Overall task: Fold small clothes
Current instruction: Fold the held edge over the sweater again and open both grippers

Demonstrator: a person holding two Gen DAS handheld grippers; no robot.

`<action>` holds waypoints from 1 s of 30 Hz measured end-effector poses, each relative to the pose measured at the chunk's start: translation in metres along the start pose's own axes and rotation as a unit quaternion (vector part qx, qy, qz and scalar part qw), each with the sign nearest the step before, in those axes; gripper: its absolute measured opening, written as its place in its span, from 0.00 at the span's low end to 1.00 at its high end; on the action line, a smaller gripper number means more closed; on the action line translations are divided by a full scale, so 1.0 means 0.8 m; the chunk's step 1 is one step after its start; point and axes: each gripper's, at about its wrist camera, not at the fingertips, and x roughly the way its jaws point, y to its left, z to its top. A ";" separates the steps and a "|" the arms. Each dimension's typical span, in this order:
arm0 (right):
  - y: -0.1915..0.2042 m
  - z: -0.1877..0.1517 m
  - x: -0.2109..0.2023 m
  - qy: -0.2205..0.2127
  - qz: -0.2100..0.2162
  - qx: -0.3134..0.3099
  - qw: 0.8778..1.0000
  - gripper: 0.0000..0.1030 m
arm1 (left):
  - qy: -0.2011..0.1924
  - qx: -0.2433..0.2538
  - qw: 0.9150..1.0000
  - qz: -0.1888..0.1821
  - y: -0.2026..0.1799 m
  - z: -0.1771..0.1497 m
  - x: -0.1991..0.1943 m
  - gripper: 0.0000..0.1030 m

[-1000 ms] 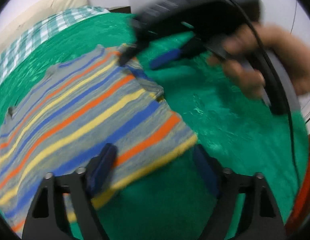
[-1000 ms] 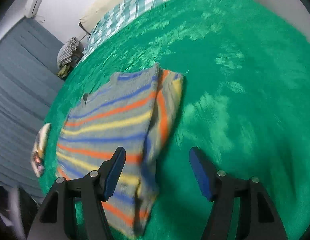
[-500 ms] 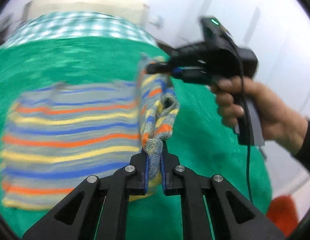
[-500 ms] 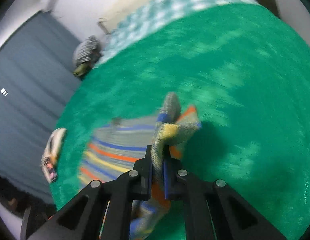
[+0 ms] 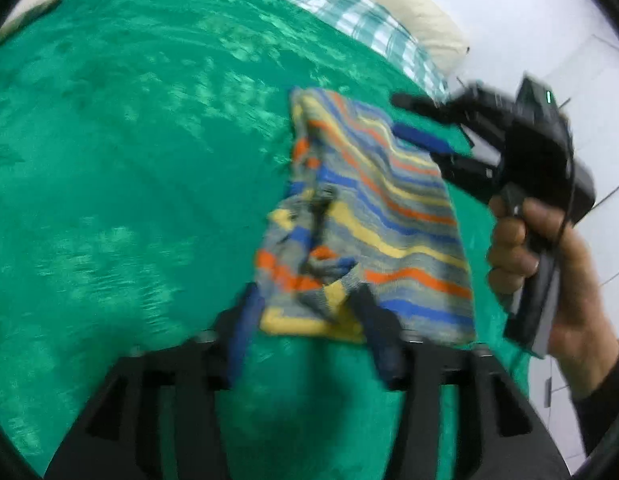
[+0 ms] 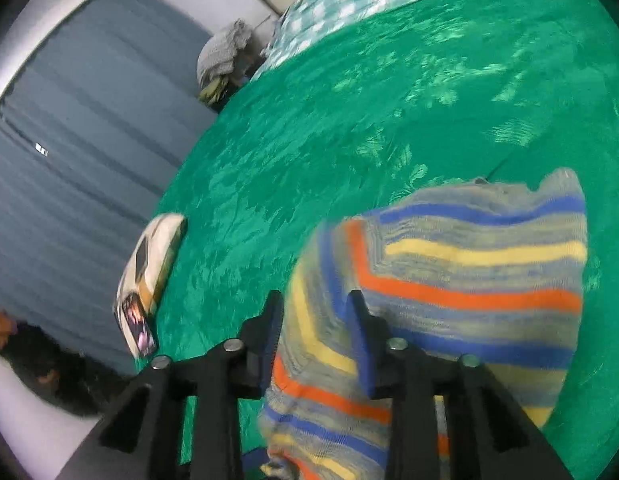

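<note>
Letting go looks like the step in hand: one fold of the striped knit top (grey w/ blue, orange & yellow bands) is laid over, and both grippers are releasing it.

Nearest in the left wrist view, the left gripper has its blue-padded jaws spreading; the yellow hem corner of the top sits betw. them but the pads don't seem to press on it. In the right wrist view the right gripper is opening too, narrower gap, w/ a fold edge of the knit betw. the jaws, loose from what shows. Frames are blurred, so contact isn't certain.

The top lies doubled over on the green velvety bedspread, roughly a tall rectangle, left edge bunched and lumpy, a sleeve or neck bit rumpled near the middle. Beside it on the right, a hand grips the right gripper's black handle.

Farther off: a cream & yellow toy car near the bedspread's edge, well apart from the top; a green-white checked sheet and a cream pillow at the far end; blue-grey curtain beyond.

Next move, as I judge it: pull both grippers clear w/o dragging the knit, then re-grip the bunched edge or the short end to flatten it and fold again. Soft knit will slump, so pinch both layers together.
</note>
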 end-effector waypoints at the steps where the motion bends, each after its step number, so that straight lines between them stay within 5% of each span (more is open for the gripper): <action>1: -0.001 -0.005 -0.007 -0.004 -0.003 -0.002 1.000 0.33 | -0.016 0.005 1.000 -0.007 0.000 -0.002 -0.013 0.74; 5: 0.010 -0.038 -0.052 -0.011 -0.055 -0.067 0.996 0.33 | -0.025 0.036 0.999 -0.022 -0.005 0.017 -0.011 0.79; 8: 0.018 -0.086 -0.094 -0.013 -0.085 -0.124 0.989 0.34 | -0.013 0.057 0.998 0.009 -0.012 0.029 0.016 0.79; 10: 0.014 -0.126 -0.111 -0.017 -0.102 -0.140 0.985 0.44 | 0.010 0.054 0.997 0.059 -0.004 0.035 0.049 0.79; 11: 0.005 -0.141 -0.112 -0.012 -0.106 -0.136 0.985 0.52 | 0.020 0.055 0.996 0.066 0.011 0.031 0.048 0.78; 14: -0.019 -0.189 -0.078 0.065 -0.135 -0.132 0.980 0.54 | 0.020 0.066 0.995 0.070 0.007 0.043 0.049 0.78; 22: 0.017 -0.186 -0.142 -0.043 -0.146 -0.154 0.976 0.55 | -0.006 0.091 0.995 0.042 -0.013 0.083 0.042 0.88; 24: 0.015 -0.183 -0.138 -0.043 -0.146 -0.149 0.977 0.55 | -0.009 0.106 0.992 0.062 -0.017 0.098 0.065 0.88; 27: 0.008 -0.189 -0.104 -0.013 -0.138 -0.133 0.981 0.56 | 0.012 0.102 0.985 0.139 0.001 0.110 0.097 0.88; 30: -0.005 -0.204 -0.072 0.025 -0.159 -0.131 0.978 0.57 | 0.018 0.083 0.989 0.118 0.017 0.111 0.091 0.89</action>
